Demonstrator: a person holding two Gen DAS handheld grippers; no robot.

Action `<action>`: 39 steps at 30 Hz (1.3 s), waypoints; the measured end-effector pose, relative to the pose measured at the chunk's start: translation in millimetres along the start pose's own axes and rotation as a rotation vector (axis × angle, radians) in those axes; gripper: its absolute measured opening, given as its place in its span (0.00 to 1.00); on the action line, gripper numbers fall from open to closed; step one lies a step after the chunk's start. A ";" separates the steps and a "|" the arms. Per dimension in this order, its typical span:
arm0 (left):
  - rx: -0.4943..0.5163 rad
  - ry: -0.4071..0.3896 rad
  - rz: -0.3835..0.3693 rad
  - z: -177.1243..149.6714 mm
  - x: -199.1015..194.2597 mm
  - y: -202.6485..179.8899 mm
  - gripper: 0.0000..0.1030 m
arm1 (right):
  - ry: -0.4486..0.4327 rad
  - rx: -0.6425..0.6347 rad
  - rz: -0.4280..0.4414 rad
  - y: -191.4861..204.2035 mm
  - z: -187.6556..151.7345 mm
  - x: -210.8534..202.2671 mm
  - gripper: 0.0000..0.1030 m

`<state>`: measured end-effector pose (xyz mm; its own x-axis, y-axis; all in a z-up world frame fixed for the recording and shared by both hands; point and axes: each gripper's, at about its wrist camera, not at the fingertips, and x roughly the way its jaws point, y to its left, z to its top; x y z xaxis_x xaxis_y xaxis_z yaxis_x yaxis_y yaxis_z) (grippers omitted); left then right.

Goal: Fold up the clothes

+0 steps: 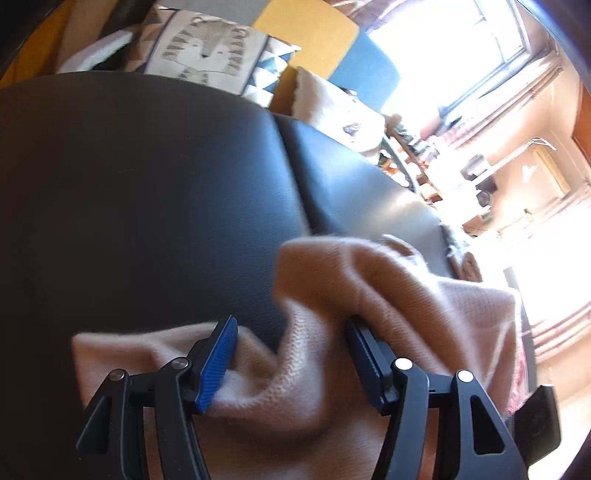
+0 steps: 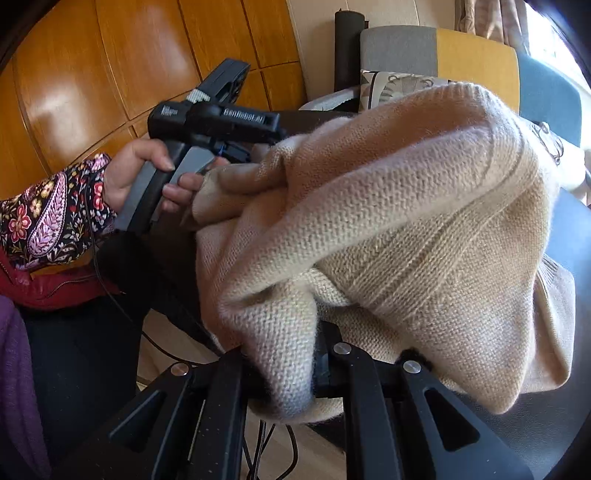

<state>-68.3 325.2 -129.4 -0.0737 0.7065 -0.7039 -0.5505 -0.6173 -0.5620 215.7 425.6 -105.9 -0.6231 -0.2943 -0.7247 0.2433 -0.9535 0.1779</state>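
A beige knitted sweater (image 2: 406, 221) hangs bunched over a black leather seat (image 1: 147, 184). My right gripper (image 2: 284, 373) is shut on a thick fold of its lower edge, and the knit bulges out above the fingers. In the left wrist view the same sweater (image 1: 369, 288) lies slack between the wide-apart jaws of my left gripper (image 1: 291, 354) and drapes over the right finger (image 1: 365, 354); the blue pad (image 1: 218, 362) only borders the cloth. From the right wrist view, a hand (image 2: 129, 173) in a flowered sleeve holds the left gripper's body (image 2: 214, 118), its fingers hidden behind the sweater.
A printed cushion (image 1: 207, 51) and a yellow and blue chair back (image 1: 306, 26) stand behind the seat. A wooden panelled wall (image 2: 92, 55) is at the left. Cables (image 2: 266, 443) hang below my right gripper. Bright windows and cluttered shelves fill the right side.
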 end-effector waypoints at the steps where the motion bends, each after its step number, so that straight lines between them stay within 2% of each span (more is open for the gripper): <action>1: 0.011 -0.001 -0.009 3.2 -0.9 -5.1 0.60 | -0.001 0.001 0.003 -0.2 -0.7 -0.3 0.10; 5: 0.057 0.024 -0.030 19.7 3.0 -22.6 0.60 | -0.016 0.025 0.019 -4.4 -10.7 -4.4 0.10; 7: 0.040 0.035 -0.048 27.9 3.2 -25.5 0.60 | -0.026 0.037 0.020 -4.9 -14.4 -6.2 0.10; 9: 0.021 0.019 -0.097 28.2 -1.1 -27.4 0.58 | -0.037 0.055 0.022 -6.1 -16.9 -9.2 0.11; 11: 0.010 0.001 -0.152 25.5 -6.9 -30.4 0.46 | -0.053 0.077 0.021 -7.5 -19.6 -14.9 0.14; 13: 0.034 -0.015 -0.187 11.9 -20.9 -30.7 0.20 | -0.070 0.099 0.022 -10.0 -21.8 -23.2 0.27; 15: 0.087 -0.035 -0.194 -2.5 -37.1 -35.2 0.12 | -0.097 0.118 0.035 -15.9 -22.7 -38.0 0.34; 16: 0.113 -0.045 -0.197 -9.7 -45.2 -37.4 0.09 | -0.123 0.127 0.052 -20.4 -23.1 -48.0 0.35; 18: 0.172 -0.060 -0.212 -22.3 -60.1 -44.2 0.09 | -0.188 0.154 0.077 -31.5 -23.6 -68.4 0.36; 20: 0.224 -0.066 -0.233 -35.3 -76.9 -47.5 0.09 | -0.265 0.202 0.086 -46.3 -22.5 -87.3 0.44; 22: 0.254 -0.059 -0.243 -47.3 -86.2 -50.2 0.09 | -0.356 0.284 0.086 -67.3 -17.3 -102.8 0.65; 24: 0.272 -0.050 -0.253 -55.3 -87.0 -58.3 0.09 | -0.429 0.398 0.074 -94.0 -6.0 -108.7 0.70; 26: 0.291 -0.033 -0.253 -68.0 -88.0 -63.6 0.09 | -0.448 0.512 0.038 -125.7 12.3 -104.3 0.71; 27: 0.302 -0.021 -0.247 -71.9 -84.1 -67.4 0.09 | -0.419 0.565 0.020 -138.9 22.2 -97.0 0.71; 30: 0.312 -0.005 -0.211 -83.6 -79.3 -67.7 0.10 | -0.277 0.652 0.037 -169.6 41.4 -60.2 0.71; 33: 0.277 -0.006 -0.216 -88.1 -77.9 -59.2 0.14 | -0.191 0.674 0.085 -180.8 50.7 -27.0 0.71; 35: 0.253 -0.008 -0.225 -87.7 -77.7 -54.2 0.19 | -0.181 0.642 0.103 -176.4 54.9 -16.4 0.46; 36: 0.244 -0.020 -0.219 -87.0 -79.8 -52.6 0.24 | -0.190 0.616 0.122 -172.8 54.6 -15.0 0.21; 38: 0.225 -0.032 -0.231 -82.0 -79.0 -50.3 0.27 | -0.205 0.564 0.103 -162.1 65.3 -6.5 0.20; 39: 0.210 -0.031 -0.241 -79.7 -78.2 -49.0 0.32 | -0.218 0.541 0.097 -155.4 66.4 -6.7 0.19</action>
<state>30.6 272.7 -81.5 0.0562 0.8359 -0.5460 -0.7145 -0.3483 -0.6068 132.7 571.4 -84.4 -0.7693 -0.3343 -0.5444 -0.0705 -0.8026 0.5924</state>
